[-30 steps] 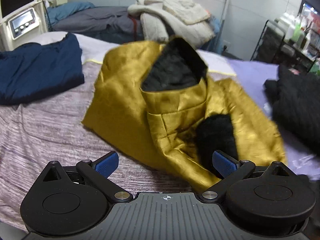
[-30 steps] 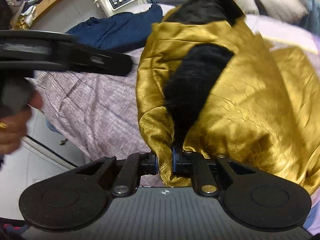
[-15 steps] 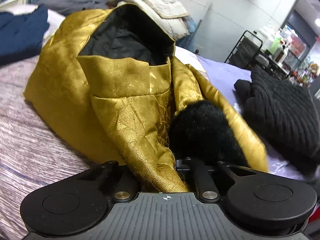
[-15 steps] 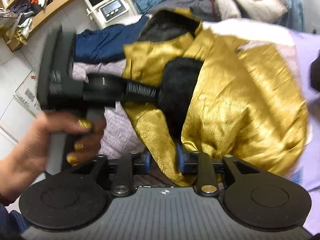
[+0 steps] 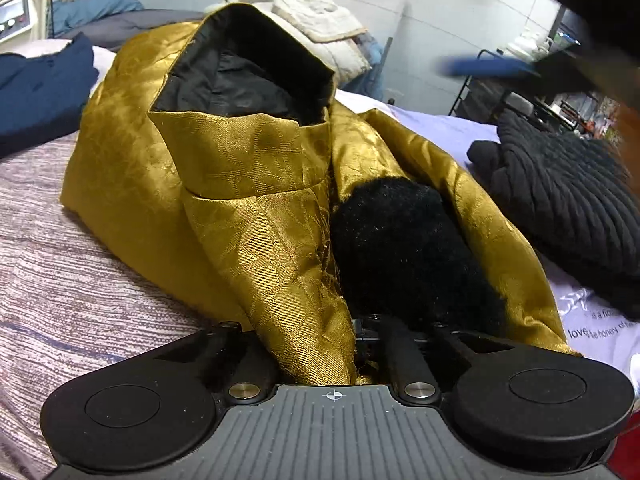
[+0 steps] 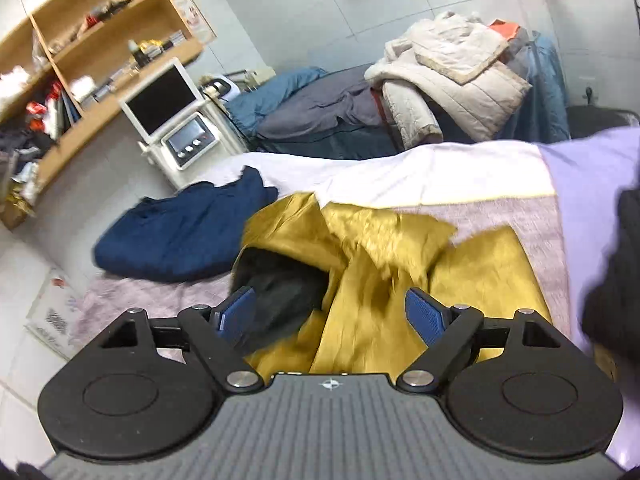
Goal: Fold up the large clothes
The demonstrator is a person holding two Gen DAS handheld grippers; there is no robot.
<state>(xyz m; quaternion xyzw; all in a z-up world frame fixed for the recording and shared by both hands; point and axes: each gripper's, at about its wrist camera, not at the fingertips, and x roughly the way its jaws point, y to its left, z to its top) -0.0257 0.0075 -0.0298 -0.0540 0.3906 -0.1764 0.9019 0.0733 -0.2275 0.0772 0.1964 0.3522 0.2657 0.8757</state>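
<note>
The left gripper [image 5: 362, 330] is closing on the near hem of a gold satin jacket [image 5: 248, 216] heaped on the bed [image 5: 60, 288], fabric already bunched between its jaws beside a black fur cuff [image 5: 400, 248]. The right gripper [image 6: 330, 314] is opening above the jacket, holding nothing. The cloth looks light, limp and slippery; the seamed edges likely offer the surest hold. Beyond the jacket lies a folded navy garment [image 6: 184, 232].

Standing against pale tiled walls [image 6: 304, 4]: wooden shelving [image 6: 80, 40] overflowing with clutter, white screen console [image 6: 168, 116] sitting beneath.
</note>
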